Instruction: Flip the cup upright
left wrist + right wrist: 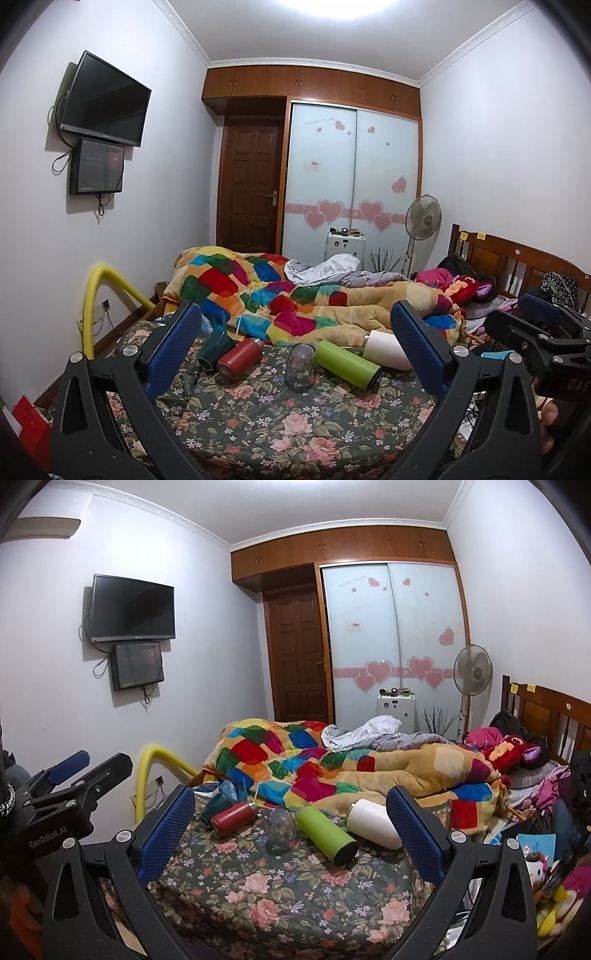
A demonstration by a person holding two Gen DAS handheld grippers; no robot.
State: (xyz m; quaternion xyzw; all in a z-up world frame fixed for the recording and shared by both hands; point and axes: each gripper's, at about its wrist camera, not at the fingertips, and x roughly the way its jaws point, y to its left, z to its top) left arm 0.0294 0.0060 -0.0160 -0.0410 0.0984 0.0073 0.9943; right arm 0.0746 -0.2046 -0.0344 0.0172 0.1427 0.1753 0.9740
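Observation:
A clear glass cup point(301, 366) stands mouth-down on the floral bedspread point(266, 424), also in the right wrist view point(281, 827). Around it lie a red bottle point(239, 357), a green bottle point(347, 363), a white bottle point(386, 349) and a dark teal cup point(214, 350), all on their sides. My left gripper point(295, 347) is open and empty, held back from the cup. My right gripper point(291, 823) is open and empty, also short of the cup. The right gripper shows at the right edge of the left wrist view point(539, 332); the left gripper shows at the left of the right wrist view point(74, 775).
A colourful patchwork blanket point(295, 295) is heaped behind the bottles. A wooden headboard point(517, 262) with clothes and plush toys is at right. A yellow foam tube point(99, 291) arcs at the bed's left side. A fan point(423, 218) and wardrobe point(351, 177) stand at the back.

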